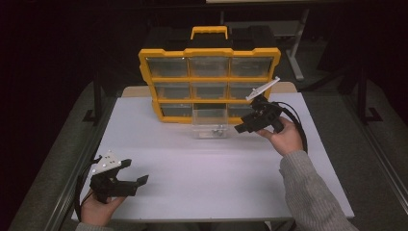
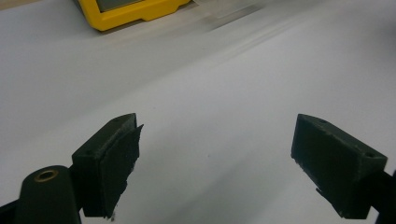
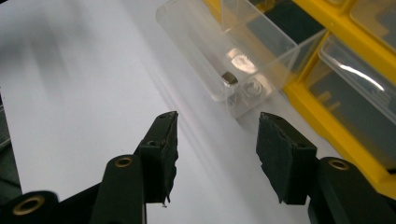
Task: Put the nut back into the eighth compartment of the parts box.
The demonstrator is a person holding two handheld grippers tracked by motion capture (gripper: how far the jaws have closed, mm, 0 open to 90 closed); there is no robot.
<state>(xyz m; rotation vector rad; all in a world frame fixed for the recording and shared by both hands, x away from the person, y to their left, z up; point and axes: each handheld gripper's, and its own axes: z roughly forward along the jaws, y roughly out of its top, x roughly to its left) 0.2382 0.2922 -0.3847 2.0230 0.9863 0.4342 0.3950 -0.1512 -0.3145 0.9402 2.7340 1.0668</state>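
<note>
A yellow organiser [image 1: 209, 79] with clear drawers stands upright at the back of the white table [image 1: 202, 168]. One clear drawer [image 1: 210, 122] is pulled out of its bottom middle slot onto the table. In the right gripper view the drawer [image 3: 219, 56] holds a few small metal parts [image 3: 229, 78]. My right gripper [image 1: 240, 125] hovers just right of the drawer's front, pointing left. Its jaws [image 3: 217, 135] are open with nothing between them. My left gripper [image 1: 136, 172] rests near the table's front left corner, jaws [image 2: 217, 140] spread wide over bare table.
The organiser's yellow frame [image 3: 327, 107] lies close on the right of the right gripper's jaws. A grey-sleeved forearm [image 1: 308, 192] crosses the table's right front. A metal rail [image 1: 72, 178] runs along the table's left edge. Dark floor and a stand [image 1: 296, 53] lie behind.
</note>
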